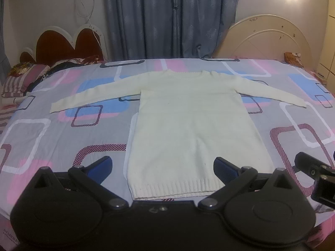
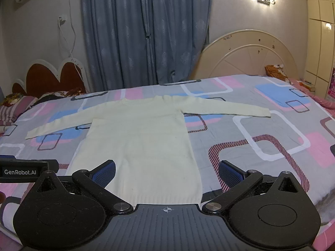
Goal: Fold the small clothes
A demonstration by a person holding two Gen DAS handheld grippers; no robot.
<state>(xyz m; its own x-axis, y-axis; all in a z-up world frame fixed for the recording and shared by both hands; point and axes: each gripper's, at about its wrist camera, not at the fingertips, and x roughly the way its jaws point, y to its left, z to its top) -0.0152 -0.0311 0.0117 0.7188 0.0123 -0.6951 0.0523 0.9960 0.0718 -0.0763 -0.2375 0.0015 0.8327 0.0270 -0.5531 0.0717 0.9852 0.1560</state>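
Observation:
A cream knitted sweater (image 1: 188,125) (image 2: 138,142) lies flat on the bed, collar away from me, both sleeves spread out sideways, ribbed hem nearest. My left gripper (image 1: 163,165) hangs open above the hem, its blue-padded fingers (image 1: 100,165) wide apart with nothing between them. My right gripper (image 2: 167,169) is open too, hovering over the hem's right part, fingers (image 2: 230,171) spread and holding nothing. The right gripper's body (image 1: 314,171) shows at the right edge of the left wrist view; the left gripper's body (image 2: 27,170) shows at the left of the right wrist view.
The bedsheet (image 1: 62,138) is grey with pink, blue and white squares. Pillows and bedding (image 1: 25,75) are piled at the far left by a red headboard (image 1: 60,44). A cream headboard (image 2: 249,54) and blue curtains (image 2: 146,31) stand behind the bed.

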